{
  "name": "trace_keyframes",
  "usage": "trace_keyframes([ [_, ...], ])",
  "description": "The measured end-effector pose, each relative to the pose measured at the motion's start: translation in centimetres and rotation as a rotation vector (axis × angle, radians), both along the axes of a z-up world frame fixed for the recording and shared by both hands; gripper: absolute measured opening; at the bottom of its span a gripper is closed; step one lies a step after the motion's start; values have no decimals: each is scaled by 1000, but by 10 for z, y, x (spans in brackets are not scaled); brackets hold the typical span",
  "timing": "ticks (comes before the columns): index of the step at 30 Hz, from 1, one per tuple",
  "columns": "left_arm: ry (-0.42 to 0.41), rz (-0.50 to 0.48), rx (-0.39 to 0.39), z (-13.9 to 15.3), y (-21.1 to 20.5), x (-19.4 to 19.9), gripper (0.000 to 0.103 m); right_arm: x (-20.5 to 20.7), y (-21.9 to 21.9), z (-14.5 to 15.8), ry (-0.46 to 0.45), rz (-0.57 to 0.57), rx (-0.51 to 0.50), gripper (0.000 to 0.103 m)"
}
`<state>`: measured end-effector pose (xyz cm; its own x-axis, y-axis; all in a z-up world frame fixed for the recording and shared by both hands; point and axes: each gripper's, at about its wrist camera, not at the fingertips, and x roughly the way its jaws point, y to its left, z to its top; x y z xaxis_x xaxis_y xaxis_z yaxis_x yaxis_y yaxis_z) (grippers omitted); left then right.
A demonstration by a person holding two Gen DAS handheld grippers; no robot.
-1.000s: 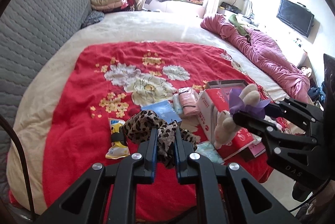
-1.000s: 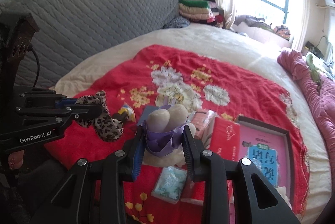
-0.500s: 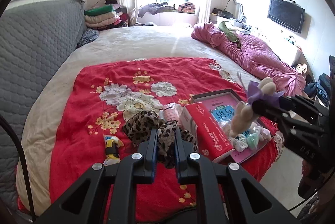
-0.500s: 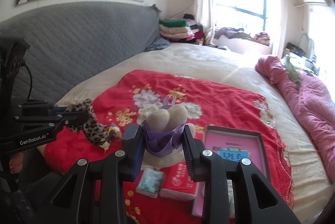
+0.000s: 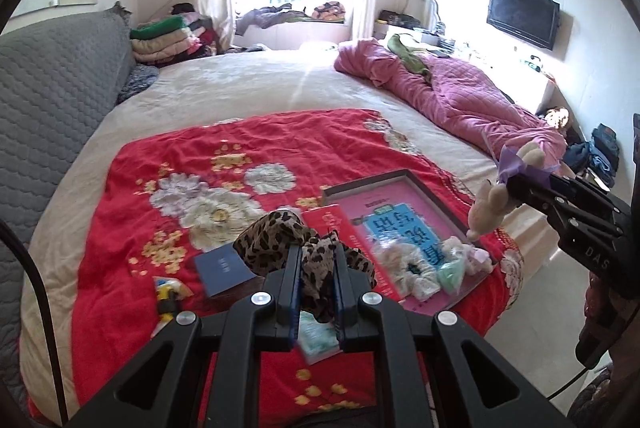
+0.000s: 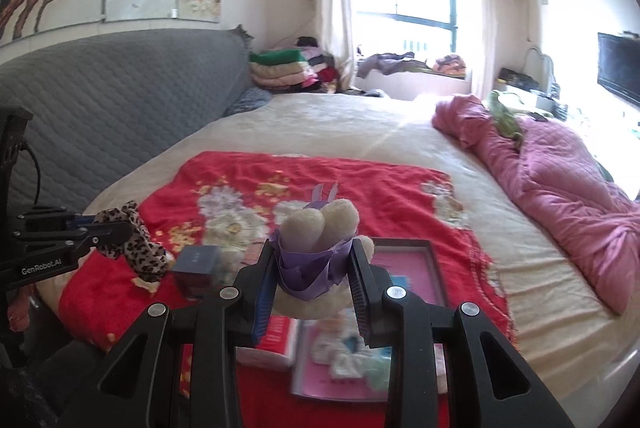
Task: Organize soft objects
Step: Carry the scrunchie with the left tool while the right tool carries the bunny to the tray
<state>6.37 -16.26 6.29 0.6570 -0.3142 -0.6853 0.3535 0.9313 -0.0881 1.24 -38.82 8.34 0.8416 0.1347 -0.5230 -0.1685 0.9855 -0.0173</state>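
Left wrist: gripper (image 5: 316, 264) clamping leopard scrunchie (image 5: 280, 240).

"GenRobot.AI" on left gripper (image 6: 116, 230); "DAS" on right gripper (image 5: 510, 184)

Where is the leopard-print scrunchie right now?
The leopard-print scrunchie is clamped in the left gripper, held above the red blanket, left of the pink box.

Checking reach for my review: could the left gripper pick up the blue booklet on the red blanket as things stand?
Probably not: the left gripper is shut on the leopard cloth, so its fingers are occupied, though nothing covers the booklet.
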Motion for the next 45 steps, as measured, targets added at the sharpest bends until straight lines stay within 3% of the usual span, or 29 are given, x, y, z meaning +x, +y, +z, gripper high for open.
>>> trace_keyframes([
  [11, 43, -111, 15, -20, -81, 17, 13, 4, -68, -16, 29, -103, -9, 34],
  [19, 84, -171, 48, -48, -127, 23, 13, 11, -94, -32, 40, -132, 14, 34],
  [45, 219, -230, 113, -129, -175, 57, 13, 75, -105, -101, 113, -116, 63, 34],
])
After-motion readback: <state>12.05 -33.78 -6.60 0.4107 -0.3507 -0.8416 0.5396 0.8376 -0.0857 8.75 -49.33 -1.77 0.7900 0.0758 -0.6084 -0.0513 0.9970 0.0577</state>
